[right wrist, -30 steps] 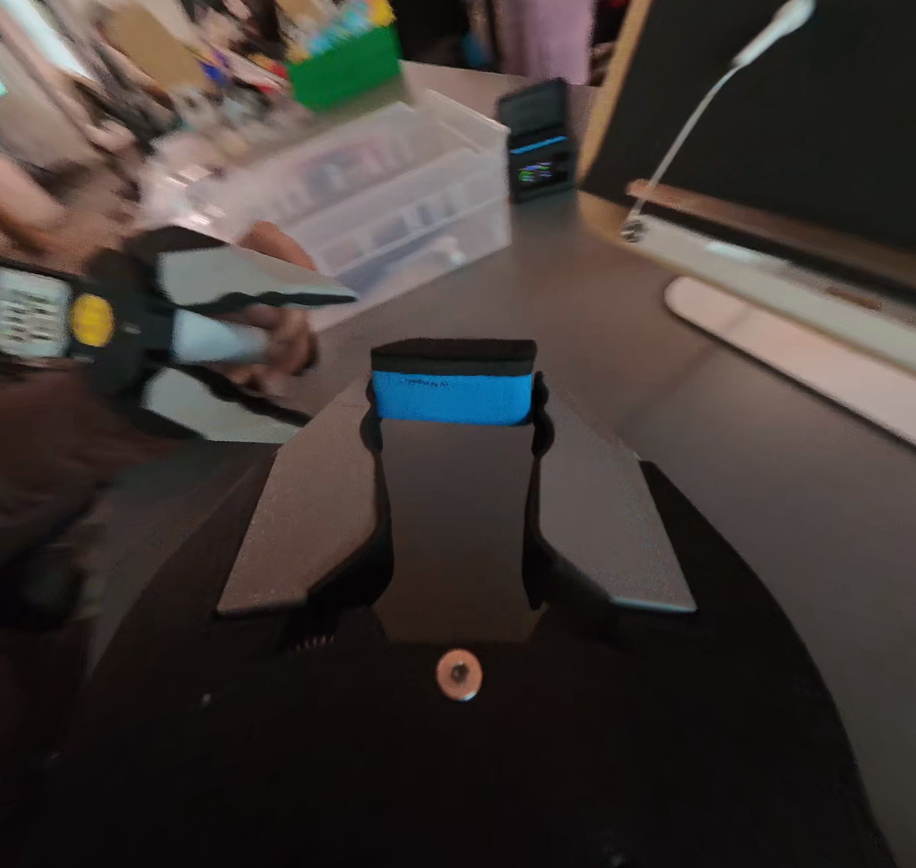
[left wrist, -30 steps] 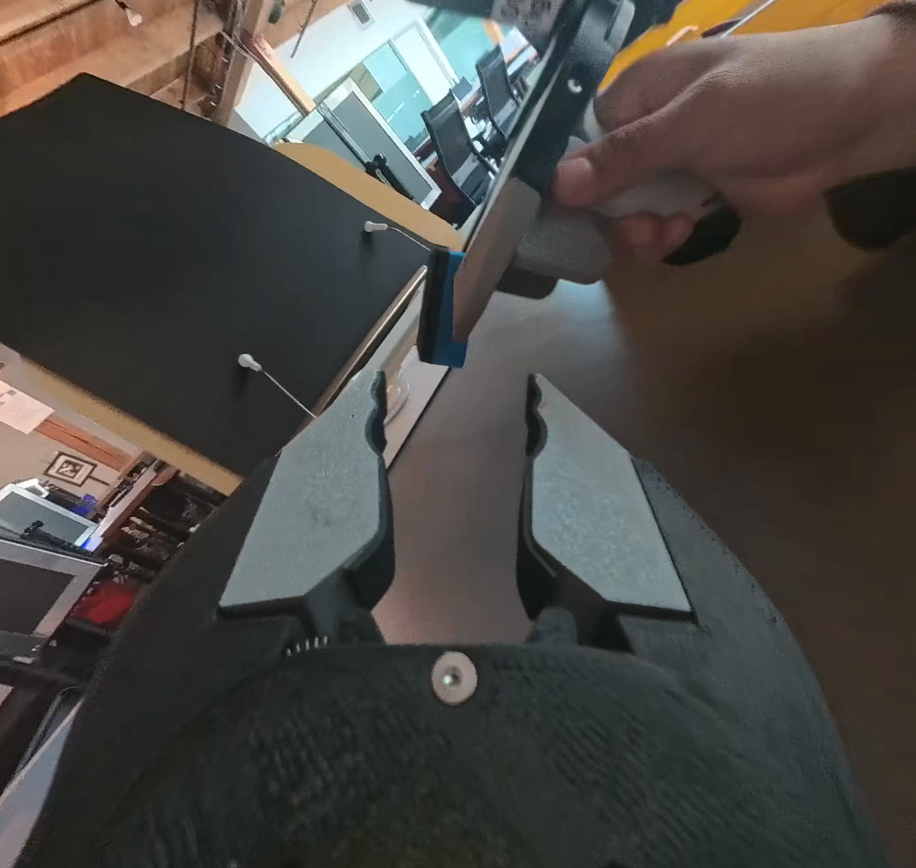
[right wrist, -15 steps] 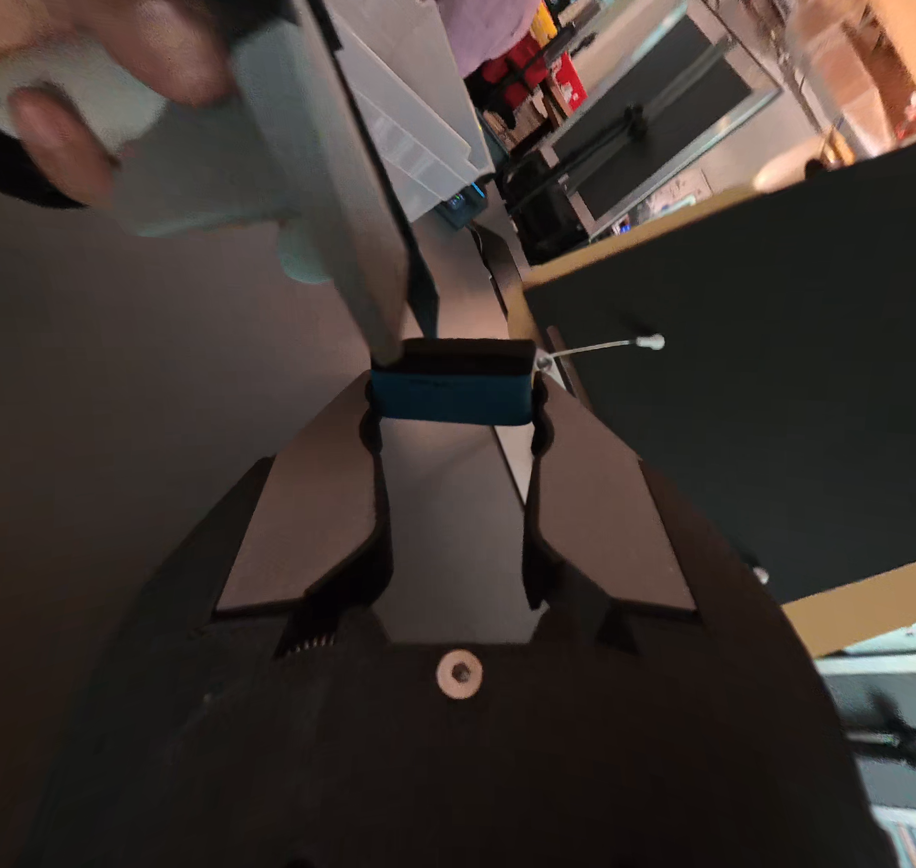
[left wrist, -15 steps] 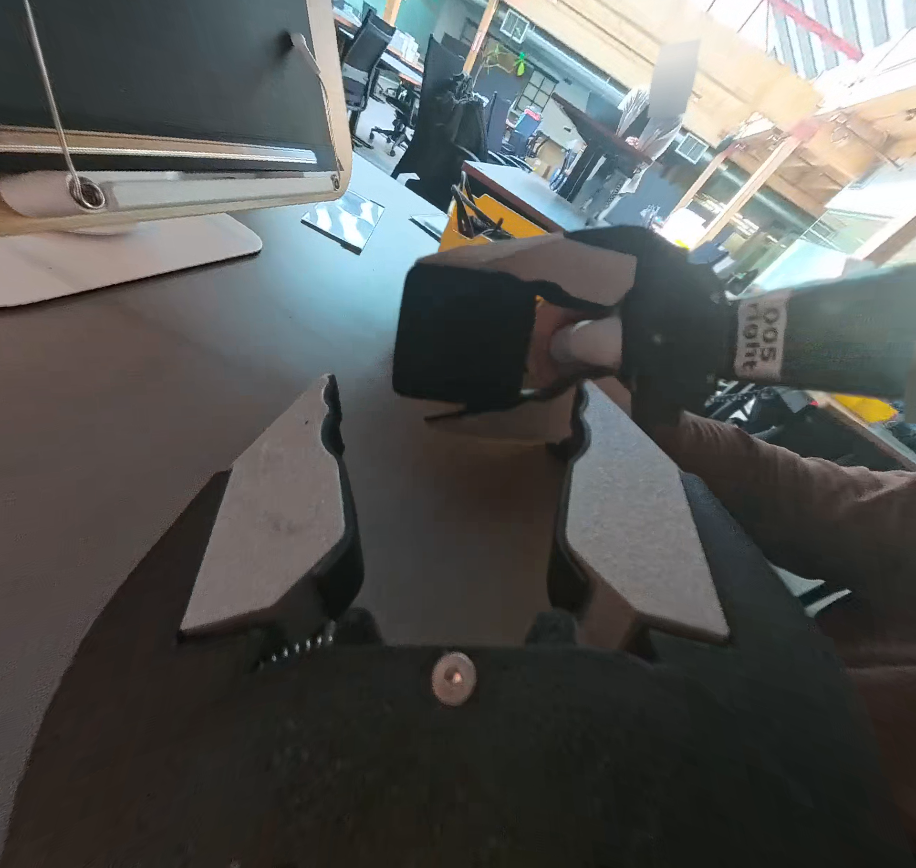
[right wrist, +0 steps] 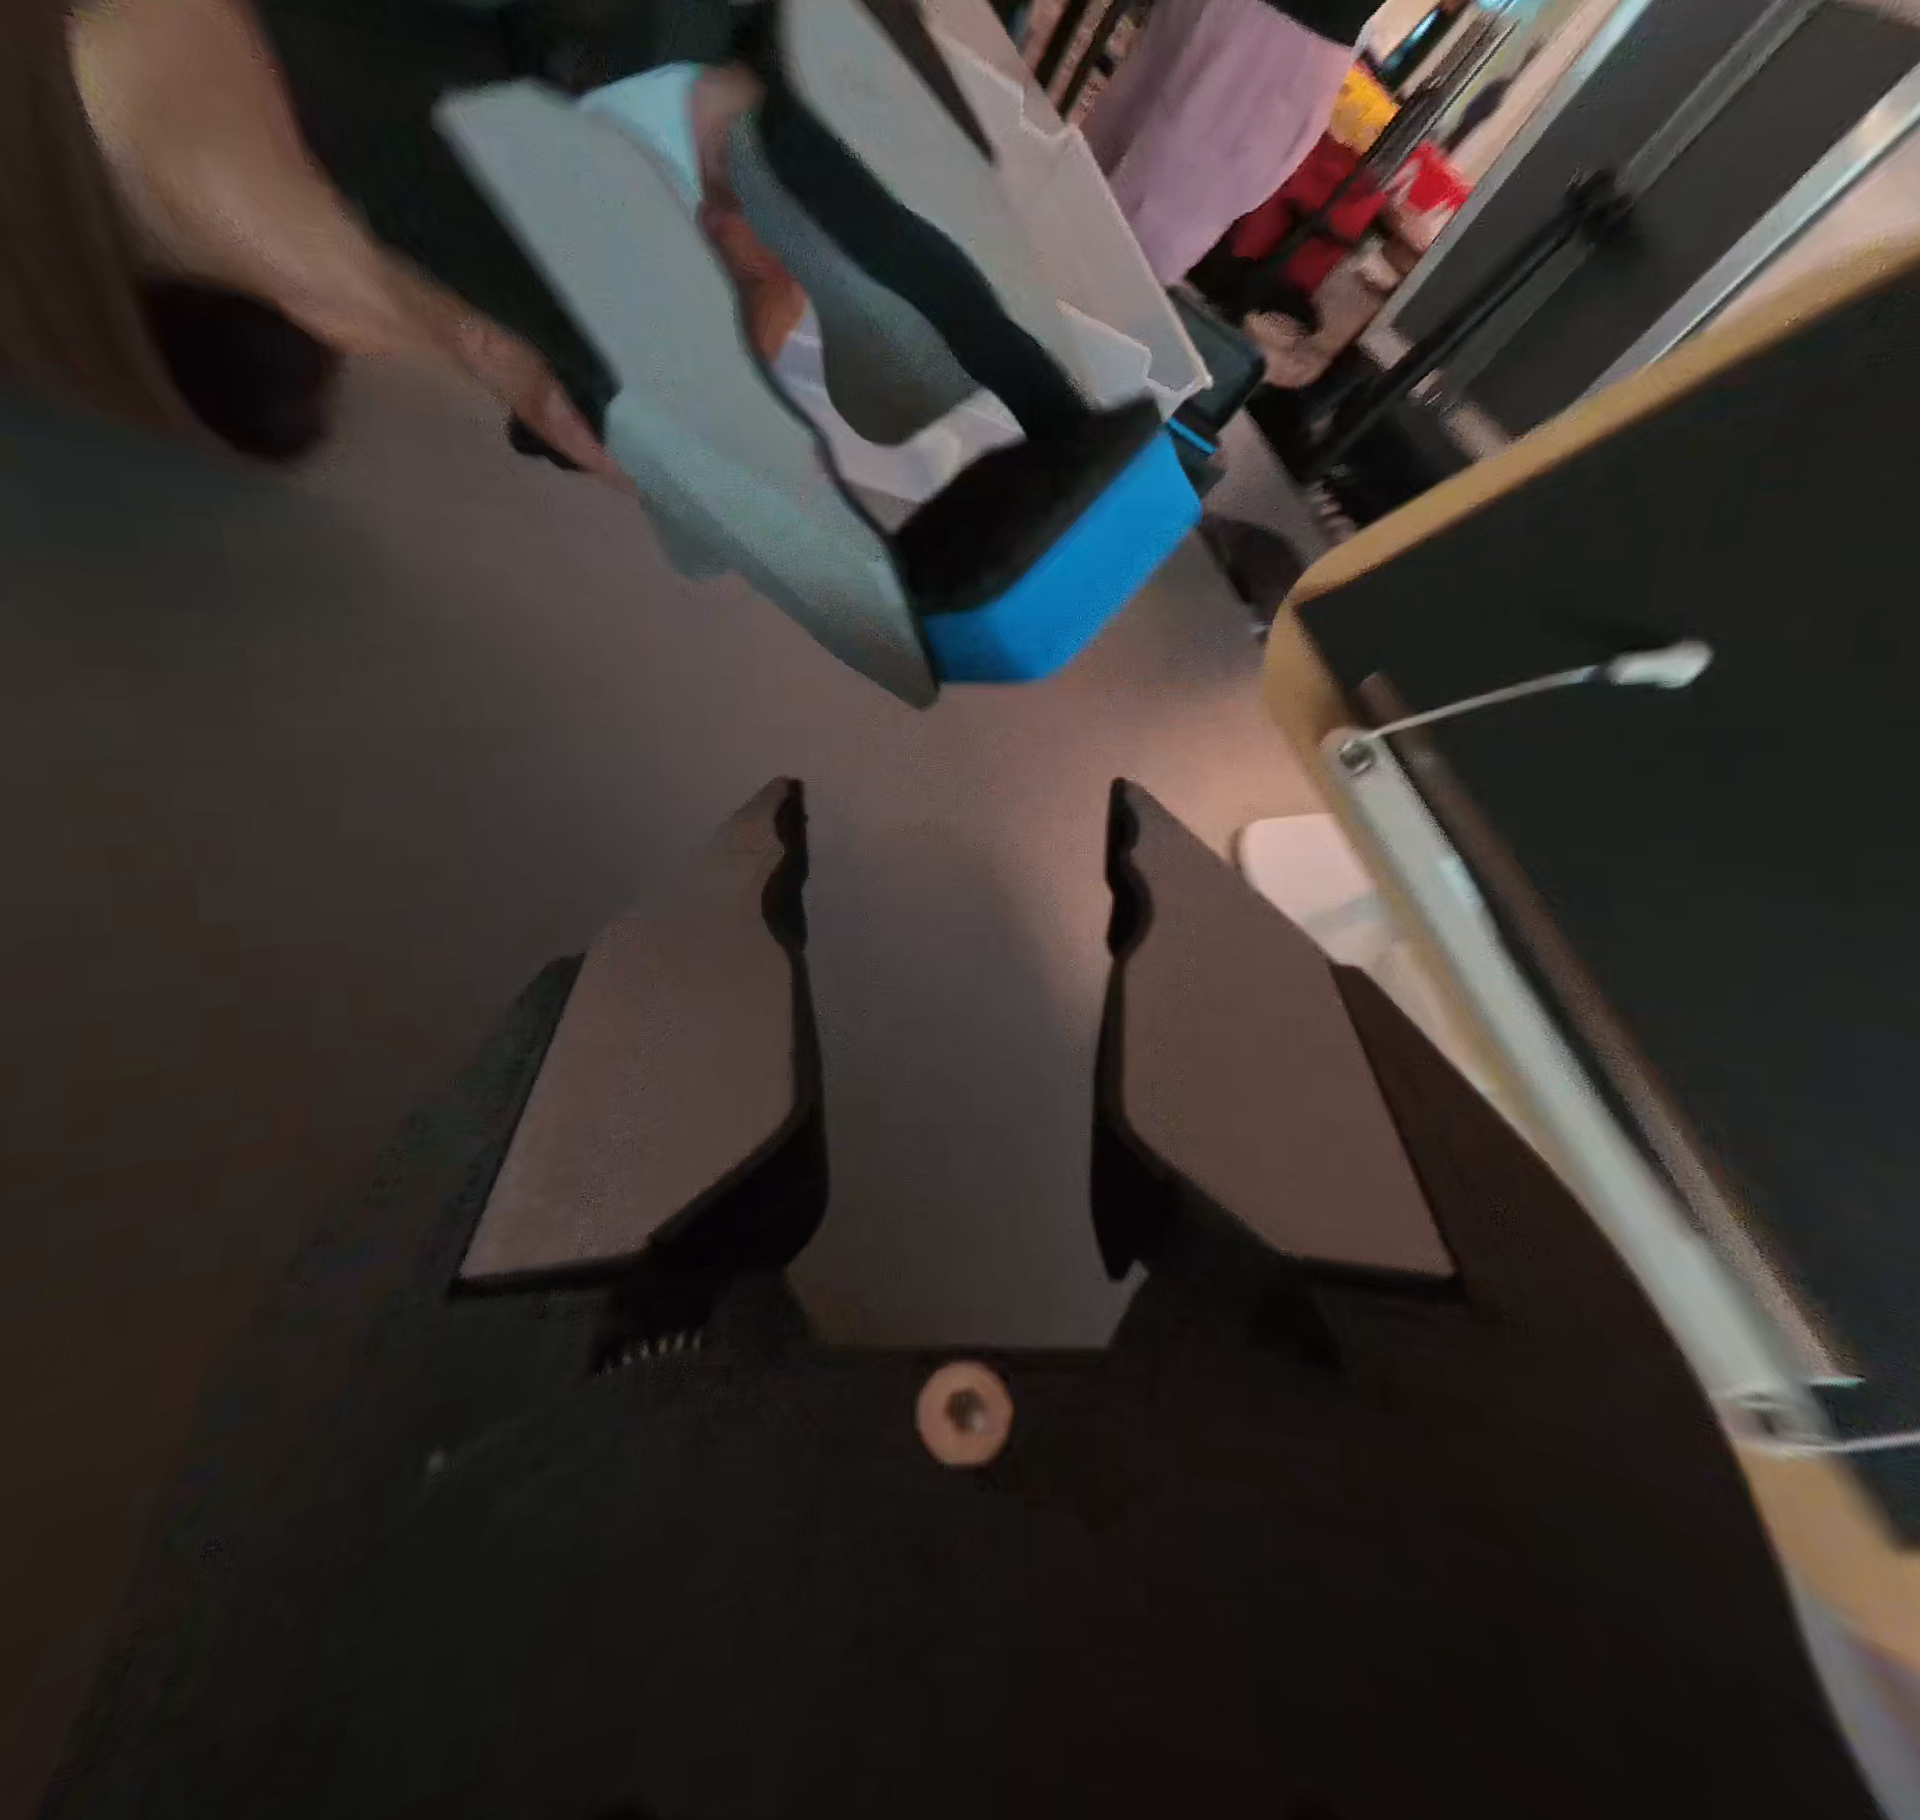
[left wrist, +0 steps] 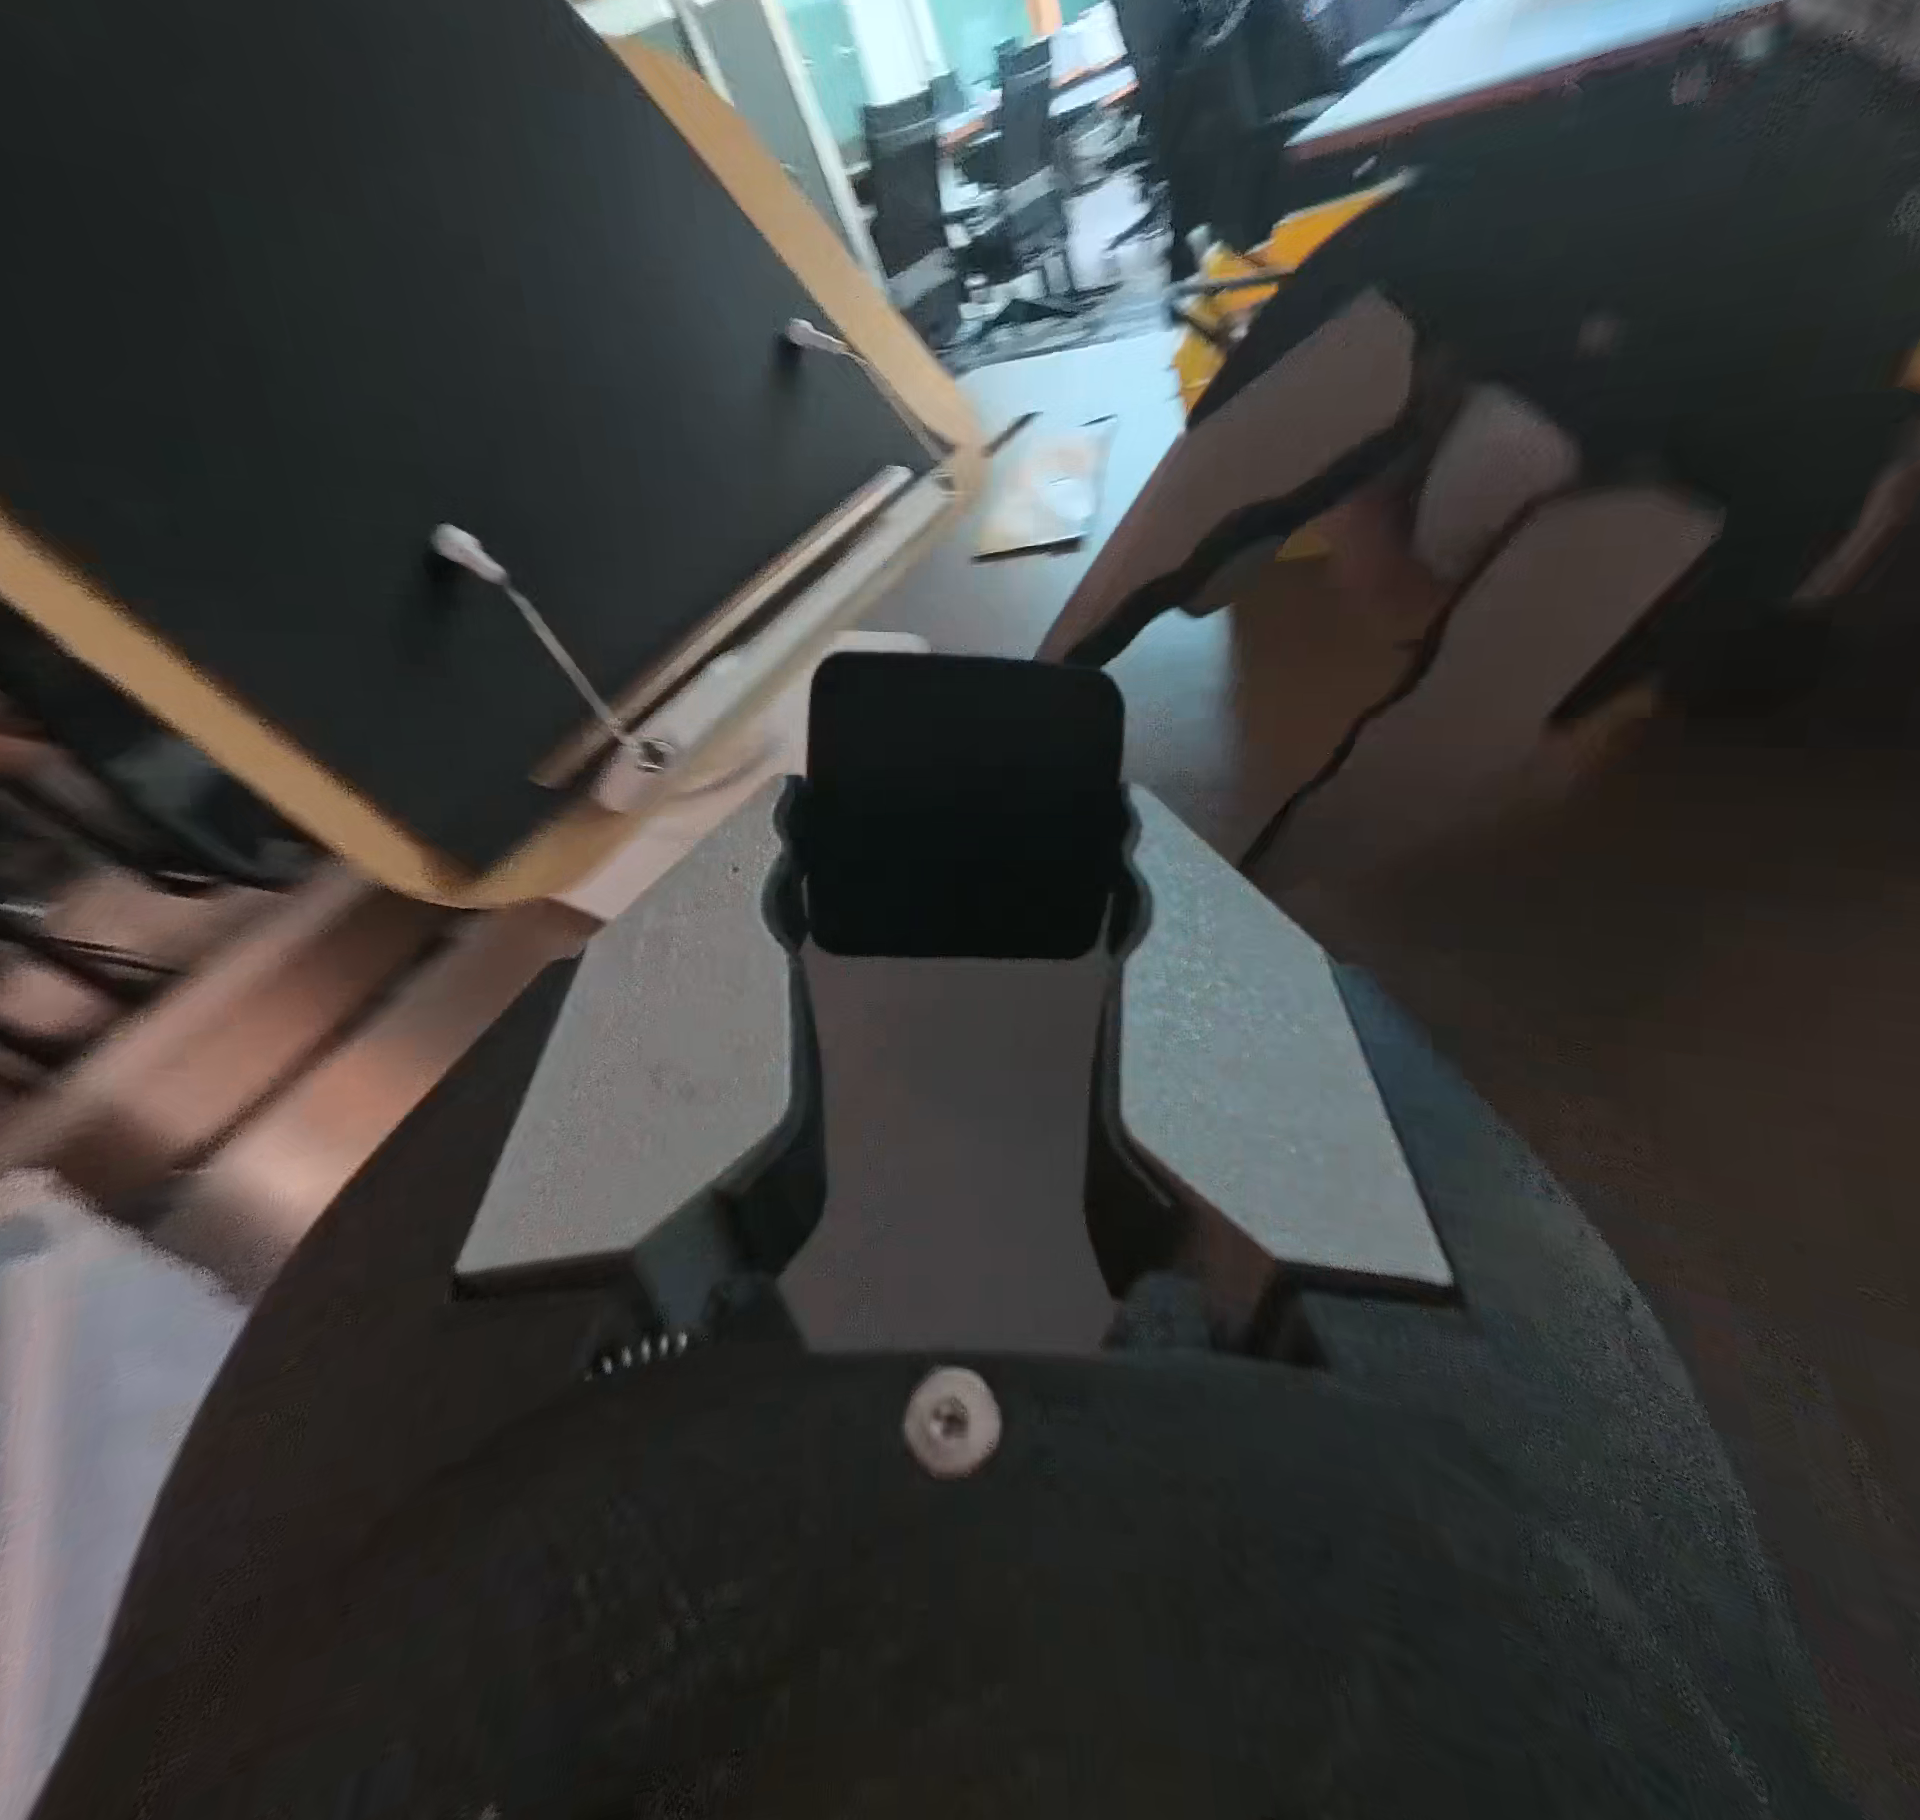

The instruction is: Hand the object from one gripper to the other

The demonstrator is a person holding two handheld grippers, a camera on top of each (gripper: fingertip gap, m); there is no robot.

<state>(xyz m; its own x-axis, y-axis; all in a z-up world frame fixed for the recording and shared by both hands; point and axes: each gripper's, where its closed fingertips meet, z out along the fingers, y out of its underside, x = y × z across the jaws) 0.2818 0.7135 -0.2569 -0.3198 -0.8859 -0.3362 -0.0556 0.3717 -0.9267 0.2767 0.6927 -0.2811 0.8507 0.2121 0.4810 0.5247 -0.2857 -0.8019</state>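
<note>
Left tongs (left wrist: 961, 871) round block (left wrist: 964, 804) — blue underside (right wrist: 1060, 575).

A dark brown table (left wrist: 1558, 939) fills the foreground, with a black board (left wrist: 364, 264) edged in pale wood standing on it. Beyond lie office chairs (left wrist: 914, 181) and glass partitions (left wrist: 821, 14), blurred. A clear plastic box (right wrist: 1101, 243) sits farther off.

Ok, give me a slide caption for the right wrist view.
Empty right claw open, left claw beyond gripping the blue-and-black block.
</note>
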